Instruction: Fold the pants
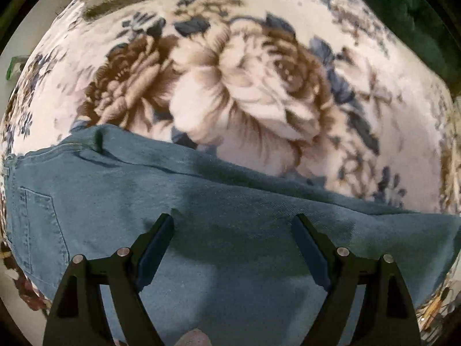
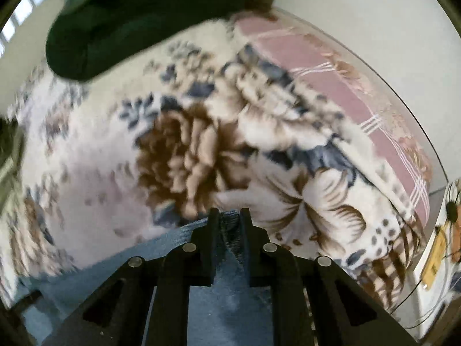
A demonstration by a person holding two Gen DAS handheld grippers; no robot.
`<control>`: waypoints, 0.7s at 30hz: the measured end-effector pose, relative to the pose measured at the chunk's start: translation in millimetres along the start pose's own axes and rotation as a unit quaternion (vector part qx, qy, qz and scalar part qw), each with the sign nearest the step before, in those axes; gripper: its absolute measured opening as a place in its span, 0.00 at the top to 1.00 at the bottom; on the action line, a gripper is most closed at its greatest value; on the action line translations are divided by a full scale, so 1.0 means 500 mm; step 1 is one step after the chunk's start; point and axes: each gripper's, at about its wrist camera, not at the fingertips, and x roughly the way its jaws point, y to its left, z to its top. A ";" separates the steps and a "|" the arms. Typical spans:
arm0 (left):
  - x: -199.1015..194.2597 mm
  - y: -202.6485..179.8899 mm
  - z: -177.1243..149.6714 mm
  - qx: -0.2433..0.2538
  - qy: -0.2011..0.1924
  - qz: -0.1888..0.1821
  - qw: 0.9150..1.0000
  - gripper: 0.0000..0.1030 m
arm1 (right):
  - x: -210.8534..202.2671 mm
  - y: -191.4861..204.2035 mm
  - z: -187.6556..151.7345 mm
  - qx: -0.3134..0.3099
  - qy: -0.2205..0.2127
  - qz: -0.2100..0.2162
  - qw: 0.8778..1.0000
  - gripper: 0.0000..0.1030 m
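Blue denim pants (image 1: 201,201) lie flat on a floral blanket (image 1: 230,86), with a back pocket (image 1: 37,225) at the left. My left gripper (image 1: 234,219) is open and empty, hovering just above the middle of the pants. In the right wrist view, my right gripper (image 2: 229,216) is shut on a bunched edge of the pants (image 2: 227,259), which trail down and left beneath it over the blanket (image 2: 187,150).
A dark green fabric heap (image 2: 129,28) lies at the far side of the blanket and shows in the left wrist view (image 1: 403,14) at the top right. A pink patterned sheet (image 2: 345,92) runs along the bed's right edge beside a wall.
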 end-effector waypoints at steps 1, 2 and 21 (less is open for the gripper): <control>-0.008 0.002 -0.001 0.001 -0.006 0.002 1.000 0.19 | -0.019 0.006 -0.013 0.000 -0.016 0.000 1.000 0.86; -0.012 0.003 -0.002 0.003 -0.008 0.003 1.000 0.19 | -0.026 0.009 -0.014 -0.001 -0.024 0.002 1.000 0.86; -0.027 -0.013 -0.064 0.018 -0.002 -0.011 1.000 0.15 | -0.036 -0.169 -0.253 0.187 0.135 0.120 0.966 0.46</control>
